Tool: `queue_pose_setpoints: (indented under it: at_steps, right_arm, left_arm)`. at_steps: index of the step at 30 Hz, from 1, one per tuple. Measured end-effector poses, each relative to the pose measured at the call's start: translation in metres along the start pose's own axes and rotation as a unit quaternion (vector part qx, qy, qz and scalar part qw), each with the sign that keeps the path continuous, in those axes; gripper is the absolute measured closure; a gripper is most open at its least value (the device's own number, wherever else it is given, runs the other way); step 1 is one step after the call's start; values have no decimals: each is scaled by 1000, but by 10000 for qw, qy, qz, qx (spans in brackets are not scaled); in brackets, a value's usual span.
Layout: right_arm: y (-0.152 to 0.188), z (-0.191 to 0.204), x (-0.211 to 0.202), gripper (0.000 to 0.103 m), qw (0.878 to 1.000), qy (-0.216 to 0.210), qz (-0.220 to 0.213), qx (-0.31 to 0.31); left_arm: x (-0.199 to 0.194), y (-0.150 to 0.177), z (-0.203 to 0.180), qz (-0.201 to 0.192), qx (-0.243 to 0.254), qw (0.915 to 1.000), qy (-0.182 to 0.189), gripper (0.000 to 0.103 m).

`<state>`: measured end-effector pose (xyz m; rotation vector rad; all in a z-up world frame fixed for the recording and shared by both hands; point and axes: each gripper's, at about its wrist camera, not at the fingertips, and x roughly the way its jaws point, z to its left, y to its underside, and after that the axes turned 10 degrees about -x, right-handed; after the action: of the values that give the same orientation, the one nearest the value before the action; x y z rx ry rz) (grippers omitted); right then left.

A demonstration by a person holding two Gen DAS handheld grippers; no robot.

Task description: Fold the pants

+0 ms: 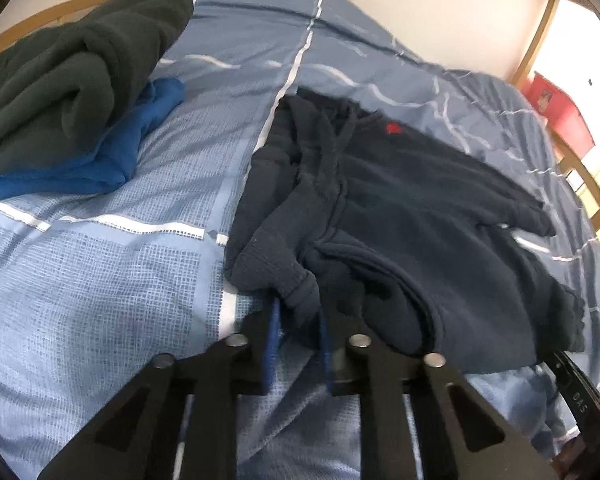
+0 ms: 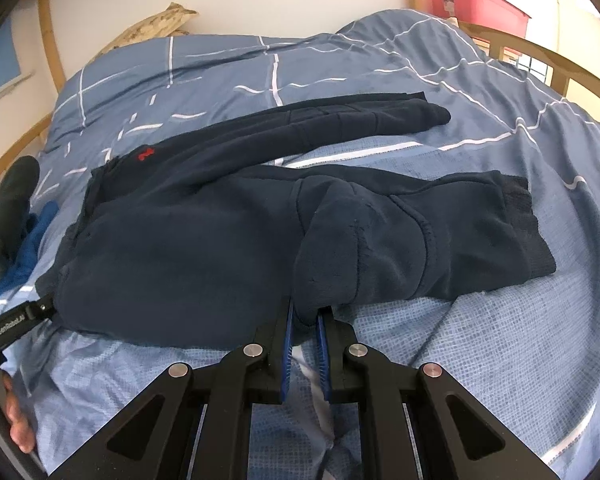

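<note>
Two grippers are pinching navy cloth at the near edge of the bed [image 2: 480,360]. On the left, the left gripper [image 1: 298,320] has its blue pads closed on a bunched fold at the waist end of the navy sweatpants [image 1: 400,216], with the drawstring and a small red logo [image 1: 392,128] just beyond. Across to the right, the right gripper [image 2: 305,320] is clamped on a raised hump of the near leg, well short of the ribbed cuff [image 2: 528,224], which lies toward the bed's right side. The far leg stretches toward the bed's far edge.

This fleece looks thick, soft and floppy, not slippery; it should sag between the two holds, so grips at seams or the waistband look safest. A dark green garment [image 1: 68,72] on a blue one [image 1: 140,128] sits off at the far left corner.
</note>
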<state>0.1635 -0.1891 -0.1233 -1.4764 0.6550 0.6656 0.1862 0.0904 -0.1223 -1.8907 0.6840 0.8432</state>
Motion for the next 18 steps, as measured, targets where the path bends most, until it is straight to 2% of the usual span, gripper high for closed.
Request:
queue_pose_setpoints:
  at_steps: [7,14,18]
  right_arm:
    - [-23,-7,-30,93,9978,-287,-568,162]
    - [-87,-17,-39,93,9946,-431,-943,67]
    - [-134,-19,-23,93,9952,-420,-860,-197]
  left_arm:
    - [-36,-17,-19,-463,106,9988,82,92]
    - [-49,-63,-53,-578,344,9977,-18,92]
    - [-35,-102,-73,-479,352,9981,-153,92]
